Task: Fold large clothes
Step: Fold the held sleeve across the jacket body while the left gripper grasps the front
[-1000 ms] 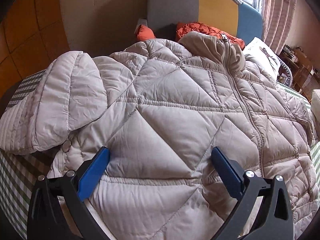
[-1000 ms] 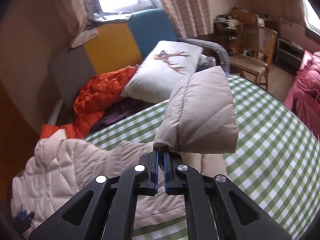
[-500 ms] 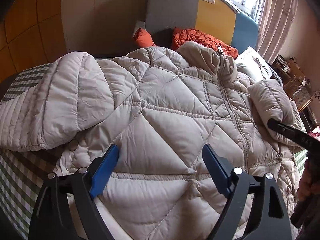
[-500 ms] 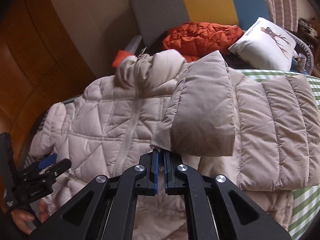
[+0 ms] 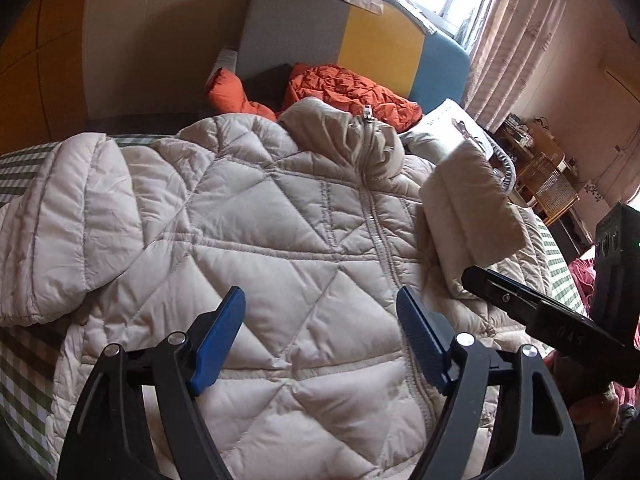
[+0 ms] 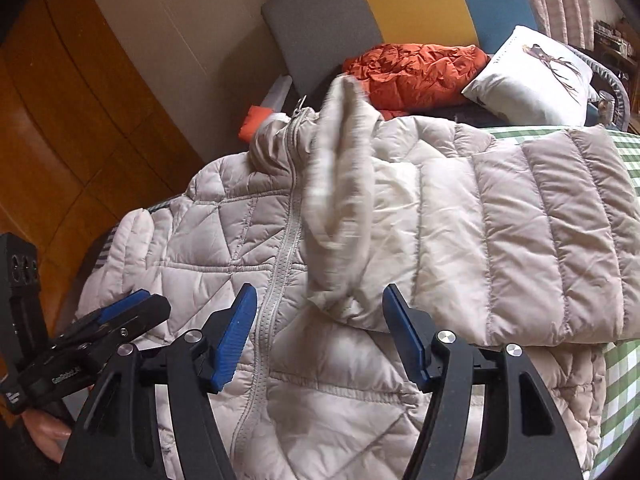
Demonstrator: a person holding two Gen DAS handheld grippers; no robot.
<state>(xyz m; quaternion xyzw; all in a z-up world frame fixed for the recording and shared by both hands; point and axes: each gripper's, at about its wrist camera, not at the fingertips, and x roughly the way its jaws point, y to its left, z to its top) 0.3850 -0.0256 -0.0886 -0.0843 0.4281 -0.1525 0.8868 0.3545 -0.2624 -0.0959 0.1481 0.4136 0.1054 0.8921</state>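
Two claws, left and right, both spread apart over beige puffer jacket on green-checked bed, perhaps mid-room.

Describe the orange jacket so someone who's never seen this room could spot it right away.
Find the grey, yellow and blue headboard at the far end of the bed. The orange jacket lies crumpled at its foot, behind the beige jacket's collar and beside the white deer pillow. It is the only bright orange thing there.
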